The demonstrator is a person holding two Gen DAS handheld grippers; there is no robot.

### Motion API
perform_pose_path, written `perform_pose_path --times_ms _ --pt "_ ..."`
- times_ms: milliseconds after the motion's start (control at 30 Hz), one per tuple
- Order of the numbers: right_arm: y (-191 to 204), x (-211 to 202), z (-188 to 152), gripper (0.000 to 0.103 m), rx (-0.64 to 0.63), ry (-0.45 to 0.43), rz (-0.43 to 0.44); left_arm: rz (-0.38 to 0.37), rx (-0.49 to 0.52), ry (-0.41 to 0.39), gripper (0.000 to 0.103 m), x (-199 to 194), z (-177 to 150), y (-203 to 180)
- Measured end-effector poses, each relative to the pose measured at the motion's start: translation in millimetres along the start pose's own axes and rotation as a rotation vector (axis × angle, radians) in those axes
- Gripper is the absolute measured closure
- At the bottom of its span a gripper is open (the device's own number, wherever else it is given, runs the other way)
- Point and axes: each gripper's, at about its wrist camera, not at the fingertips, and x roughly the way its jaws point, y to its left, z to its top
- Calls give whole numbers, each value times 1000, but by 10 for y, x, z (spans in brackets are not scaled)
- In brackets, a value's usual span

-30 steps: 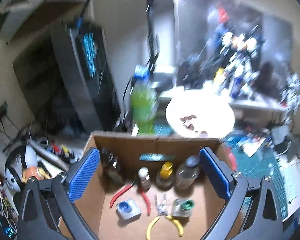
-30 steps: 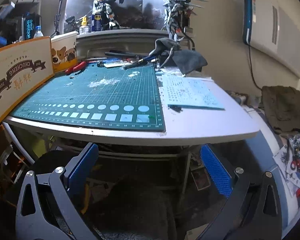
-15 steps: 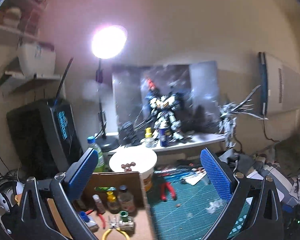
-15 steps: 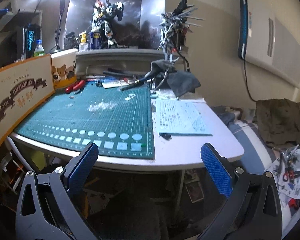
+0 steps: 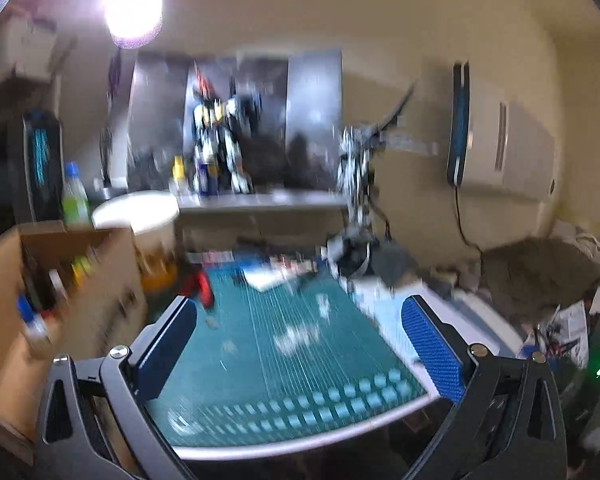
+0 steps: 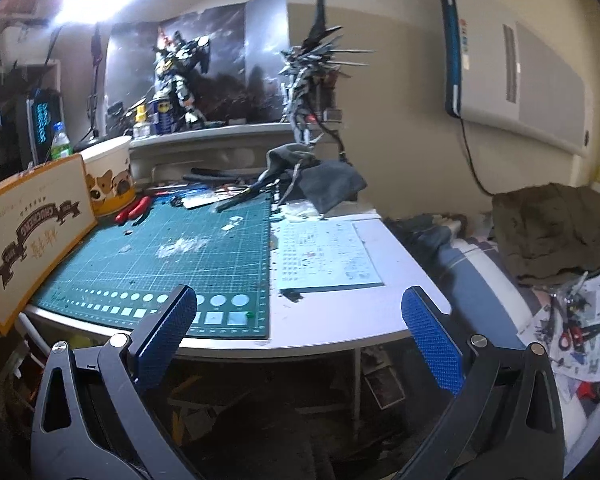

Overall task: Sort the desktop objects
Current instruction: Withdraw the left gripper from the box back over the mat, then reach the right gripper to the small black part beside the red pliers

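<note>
Cutting mat [image 6: 188, 256]: matt green, smooth, printed white grid. Desk [image 6: 340, 316]: smooth white top. Box [image 6: 36, 232]: plain cardboard, printed face. Cloth [image 6: 328, 184]: grey, soft, crumpled. Sheet [image 6: 324, 256]: printed paper. Gripper pads [image 6: 432, 344]: blue, textured; gripper frames matt black with metal screws.

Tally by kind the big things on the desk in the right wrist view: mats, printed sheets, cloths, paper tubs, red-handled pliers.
green cutting mat: 1
printed sheet: 1
grey cloth: 1
paper tub with dog faces: 1
red-handled pliers: 1
Total: 5
</note>
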Motion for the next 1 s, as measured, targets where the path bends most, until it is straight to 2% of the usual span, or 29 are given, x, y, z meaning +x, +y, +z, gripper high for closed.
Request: perform_pose_path --times_ms 67,233,500,767,867,1000 --pt "-66 -2 -10 0 20 3 0 0 15 26 0 129 -194 -23" --pt "-172 29 -81 0 30 11 -9 13 35 2 0 285 -444 123" --pt "-114 121 -71 0 27 11 25 79 10 25 0 412 -502 417" --pt "128 306 106 1 -39 -29 72 94 7 28 0 433 -517 459" --pt "250 392 242 3 -85 -58 110 108 5 38 0 484 -465 485" --pt "469 616 517 4 -162 -89 205 160 -7 81 0 601 -354 552"
